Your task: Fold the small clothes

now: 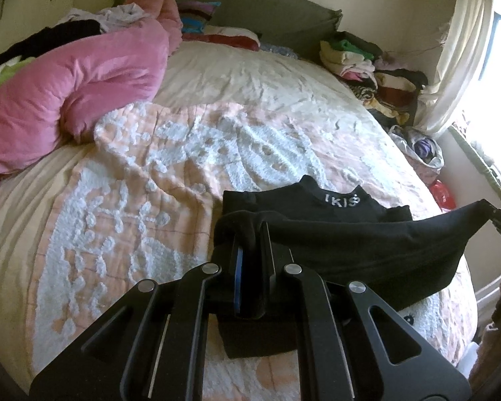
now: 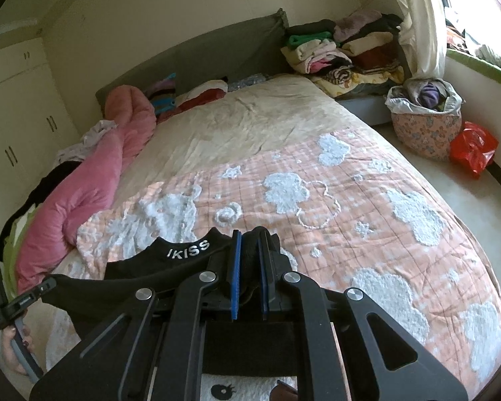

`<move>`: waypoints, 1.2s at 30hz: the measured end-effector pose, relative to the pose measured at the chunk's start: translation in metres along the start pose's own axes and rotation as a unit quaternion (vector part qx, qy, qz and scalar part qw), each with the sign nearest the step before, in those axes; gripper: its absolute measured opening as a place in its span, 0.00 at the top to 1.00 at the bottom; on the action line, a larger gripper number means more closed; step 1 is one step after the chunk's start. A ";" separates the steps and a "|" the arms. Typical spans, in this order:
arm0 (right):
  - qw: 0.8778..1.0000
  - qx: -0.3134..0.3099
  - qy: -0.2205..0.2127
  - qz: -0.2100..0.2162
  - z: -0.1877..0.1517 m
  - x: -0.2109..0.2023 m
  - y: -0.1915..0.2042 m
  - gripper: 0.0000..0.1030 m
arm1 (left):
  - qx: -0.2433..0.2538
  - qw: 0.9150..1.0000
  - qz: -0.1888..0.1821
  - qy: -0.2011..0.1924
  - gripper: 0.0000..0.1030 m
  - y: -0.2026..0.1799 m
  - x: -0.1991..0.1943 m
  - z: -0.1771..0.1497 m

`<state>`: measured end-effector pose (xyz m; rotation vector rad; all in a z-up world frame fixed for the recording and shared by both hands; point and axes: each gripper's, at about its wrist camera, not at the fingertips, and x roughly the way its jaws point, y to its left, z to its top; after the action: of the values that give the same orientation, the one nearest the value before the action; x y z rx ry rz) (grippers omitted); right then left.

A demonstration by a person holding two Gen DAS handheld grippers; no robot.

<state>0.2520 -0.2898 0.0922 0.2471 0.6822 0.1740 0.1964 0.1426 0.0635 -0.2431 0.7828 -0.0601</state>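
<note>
Black "IKISS" garment (image 2: pixel 183 260), stretched taut

Open quilt (image 2: pixel 367 207) lying clear ahead; pink duvet (image 2: pixel 93 180) crowding left side, clothes pile (image 2: pixel 344 53) blocking far corner.

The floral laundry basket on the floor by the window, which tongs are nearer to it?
Right. The right tongs grip the black garment on the basket's side of the bed; the left tongs hold its opposite end, farther away.
</note>
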 end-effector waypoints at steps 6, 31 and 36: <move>1.000 0.006 0.007 -0.004 0.000 0.017 -0.006 0.92 | -0.003 1.000 0.003 0.009 0.97 0.004 0.015 0.002; 0.998 0.013 0.057 -0.031 -0.009 0.085 -0.022 0.91 | 0.011 0.998 0.033 0.045 0.96 0.007 0.066 -0.001; 0.998 0.002 0.054 -0.040 -0.009 0.086 -0.020 0.75 | 0.013 0.998 0.049 0.040 0.85 0.006 0.067 -0.001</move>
<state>0.3134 -0.2871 0.0280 0.2157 0.7991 0.1092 0.2428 0.1387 0.0151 -0.1778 0.8711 0.0117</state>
